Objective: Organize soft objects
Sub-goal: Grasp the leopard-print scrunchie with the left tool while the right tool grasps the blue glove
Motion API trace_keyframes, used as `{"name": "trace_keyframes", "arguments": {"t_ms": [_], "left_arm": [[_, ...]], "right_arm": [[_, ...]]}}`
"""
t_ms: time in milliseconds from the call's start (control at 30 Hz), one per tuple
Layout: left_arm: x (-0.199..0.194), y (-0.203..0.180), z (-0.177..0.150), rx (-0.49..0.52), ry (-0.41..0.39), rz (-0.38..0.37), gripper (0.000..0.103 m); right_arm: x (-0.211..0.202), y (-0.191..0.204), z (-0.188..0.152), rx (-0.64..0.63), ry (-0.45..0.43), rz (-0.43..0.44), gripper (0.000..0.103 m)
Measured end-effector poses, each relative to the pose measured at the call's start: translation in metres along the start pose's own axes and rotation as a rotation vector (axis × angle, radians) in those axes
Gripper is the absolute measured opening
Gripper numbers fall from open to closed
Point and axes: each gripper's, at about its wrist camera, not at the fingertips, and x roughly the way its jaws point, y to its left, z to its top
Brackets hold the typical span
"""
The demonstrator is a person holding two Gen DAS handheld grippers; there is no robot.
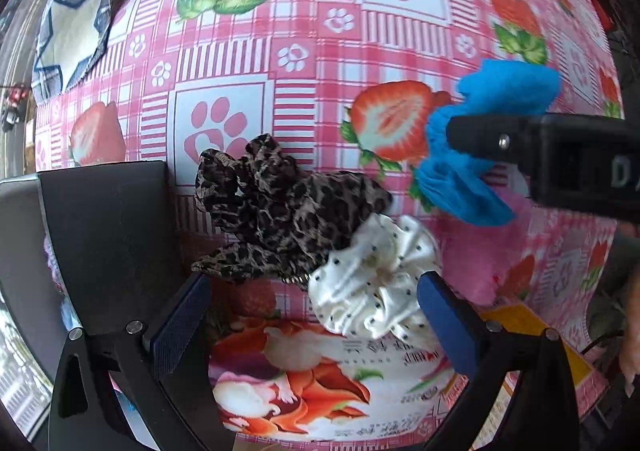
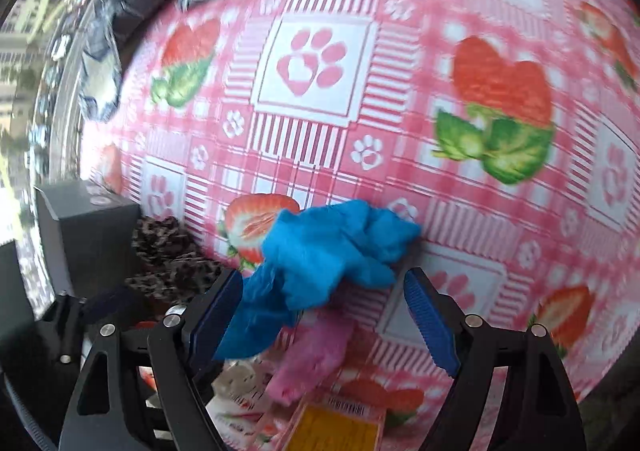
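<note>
Right wrist view showing the right gripper point(image 2: 324, 315) pointing steeply down with jaws wide, straddling the blue scrunchie point(image 2: 332, 251) on the strawberry tablecloth point(image 2: 400, 111) but gripping nothing yet, so probably worth centring over the bunched middle before squeezing, not snagging the pink fluffy piece point(image 2: 316, 355) underneath. Left gripper point(image 1: 316, 315) also hanging nearly straight down, wide open and empty, bracketing the white dotted scrunchie point(image 1: 372, 287) right beside the leopard scrunchie point(image 1: 280, 211) and the dark box point(image 1: 108, 231).

"D" on right hand-held gripper point(image 1: 472, 131)
</note>
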Motion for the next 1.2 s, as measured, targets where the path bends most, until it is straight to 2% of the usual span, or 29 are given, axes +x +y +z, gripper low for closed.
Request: {"name": "trace_keyframes", "arguments": {"t_ms": [33,67,100,167,233,433,567,700,767,833,867,900,967,1033,1200], "left_arm": [[0.002,0.001,0.001,-0.003,0.007,-0.001,0.103],[0.005,0.001,0.001,-0.004,0.011,0.002,0.103],[0.007,0.001,0.002,-0.002,0.012,0.007,0.103],[0.011,0.0,0.003,0.004,0.023,0.018,0.102],[0.012,0.0,0.006,-0.004,0.027,0.021,0.103],[0.023,0.013,0.027,-0.098,0.054,-0.048,0.102],[0.029,0.017,0.043,-0.144,0.062,-0.101,0.097],[0.011,-0.01,0.066,-0.064,-0.011,-0.193,0.094],[-0.007,-0.016,0.071,-0.044,-0.07,-0.203,0.094],[-0.024,-0.008,0.075,-0.049,-0.113,-0.187,0.095],[-0.03,-0.003,0.075,-0.049,-0.131,-0.169,0.095],[-0.033,0.004,0.077,-0.048,-0.137,-0.149,0.095],[-0.035,0.015,0.075,-0.051,-0.124,-0.125,0.095],[-0.032,0.025,0.073,-0.069,-0.108,-0.112,0.095],[-0.001,0.034,0.057,-0.072,-0.057,-0.083,0.095]], "right_arm": [[0.006,0.0,0.001,-0.009,0.007,-0.009,0.083],[0.01,0.001,0.001,-0.018,0.01,-0.02,0.065],[0.014,0.0,0.0,-0.027,0.018,-0.029,0.039],[0.018,-0.004,-0.004,-0.022,0.03,0.001,0.033],[0.012,-0.013,-0.009,-0.005,-0.006,0.007,0.02],[-0.012,-0.058,-0.031,0.081,-0.068,0.024,0.018],[-0.025,-0.082,-0.049,0.133,-0.09,0.052,0.018],[-0.033,-0.101,-0.062,0.177,-0.101,0.057,0.018],[-0.038,-0.112,-0.068,0.198,-0.11,0.04,0.018],[-0.043,-0.119,-0.071,0.219,-0.122,0.036,0.019],[-0.046,-0.122,-0.07,0.221,-0.122,0.047,0.024],[-0.048,-0.121,-0.069,0.219,-0.122,0.059,0.05],[-0.053,-0.115,-0.065,0.2,-0.147,0.069,0.091],[-0.055,-0.098,-0.057,0.162,-0.192,0.072,0.091],[-0.035,-0.072,-0.028,0.12,-0.173,0.046,0.091]]}}
